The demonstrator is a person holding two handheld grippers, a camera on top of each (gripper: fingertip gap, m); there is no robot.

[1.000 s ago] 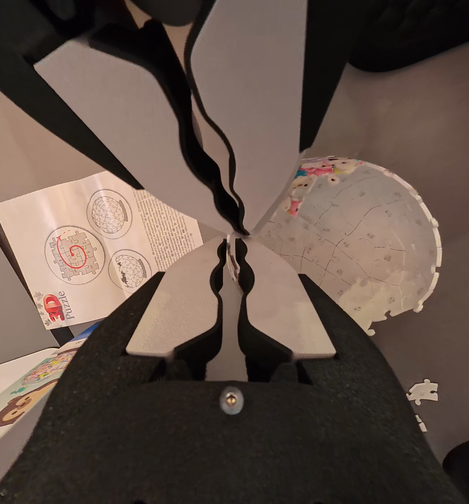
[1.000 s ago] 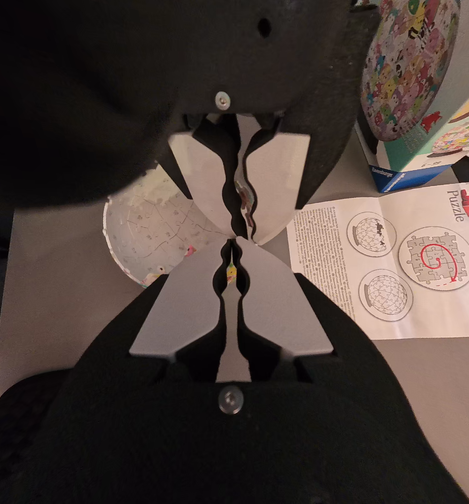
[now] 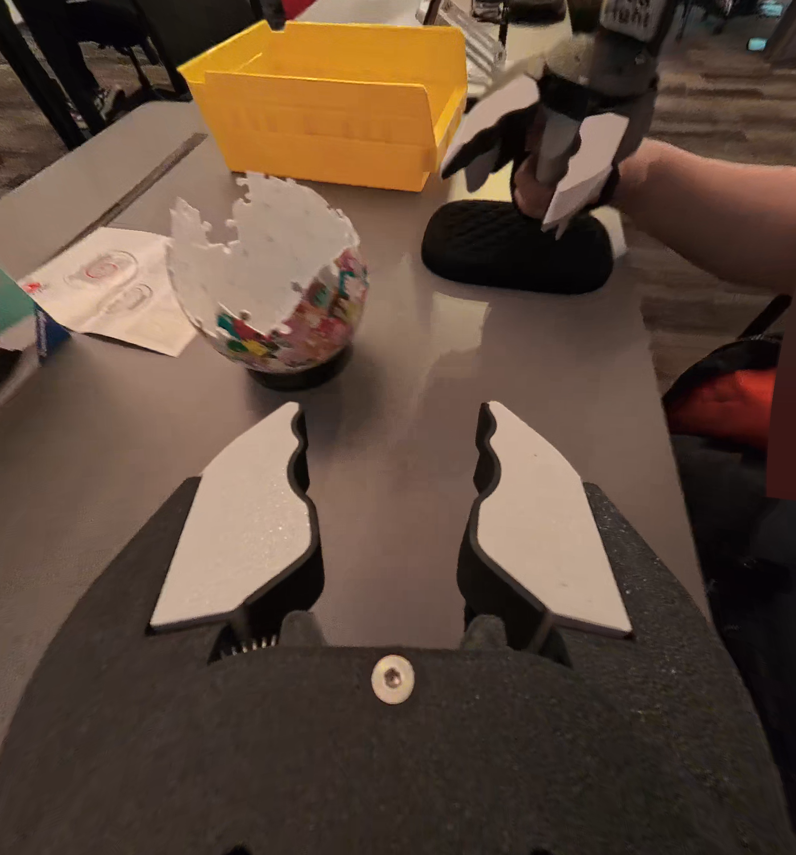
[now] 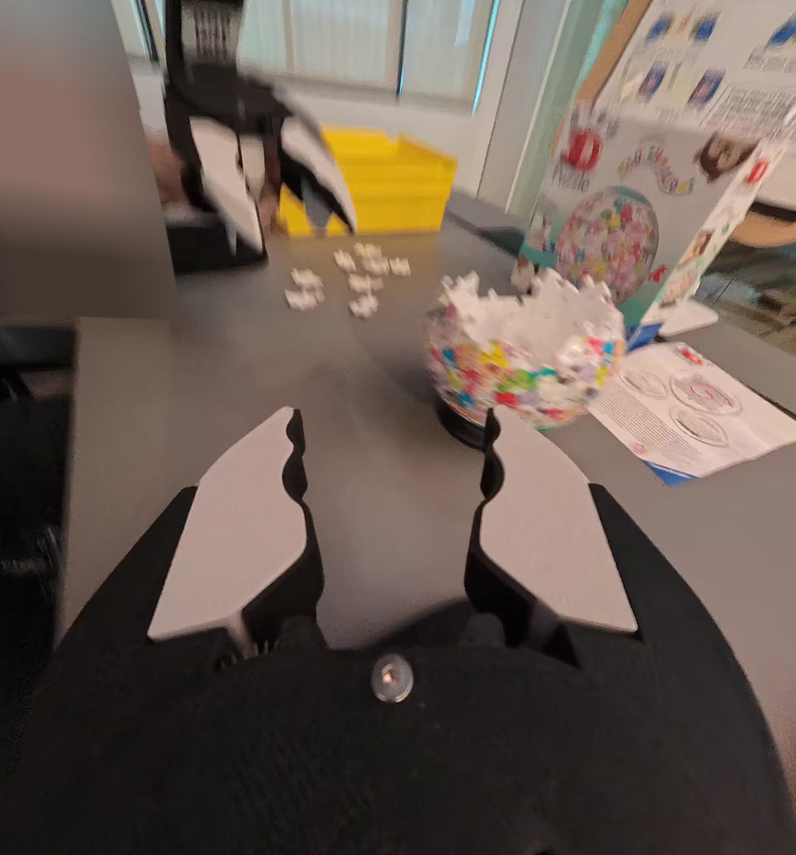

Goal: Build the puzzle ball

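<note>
Landmark: the half-built puzzle ball (image 3: 271, 296), sitting on a small black stand (image 3: 298, 377) on the grey table (image 3: 479, 370).
My left claw (image 3: 389, 407): fingers spread wide apart, nothing between them, hovering over bare table just short of the ball.
My right claw (image 4: 393, 414): also spread wide and empty; its right fingertip (image 4: 493, 416) overlaps the stand in the right wrist view, though I cannot tell if it touches.
Ball's facing: an unfinished shell, white inside, coloured outside, the jagged opening pointing up and tilted to one side; no long axis to speak of.
Writing: the puzzle box (image 4: 627, 208) standing behind the ball carries a printed logo and a picture of the finished ball; the instruction sheet (image 4: 692, 412) lying flat beside the ball has text and round diagrams.
Loose pieces (image 4: 349, 277): a small white cluster well apart from the ball, near the yellow bin (image 3: 331, 97).
Open room: bare table between my claws and the ball; the table edge runs close on the far side of the black pad (image 3: 516, 250).
</note>
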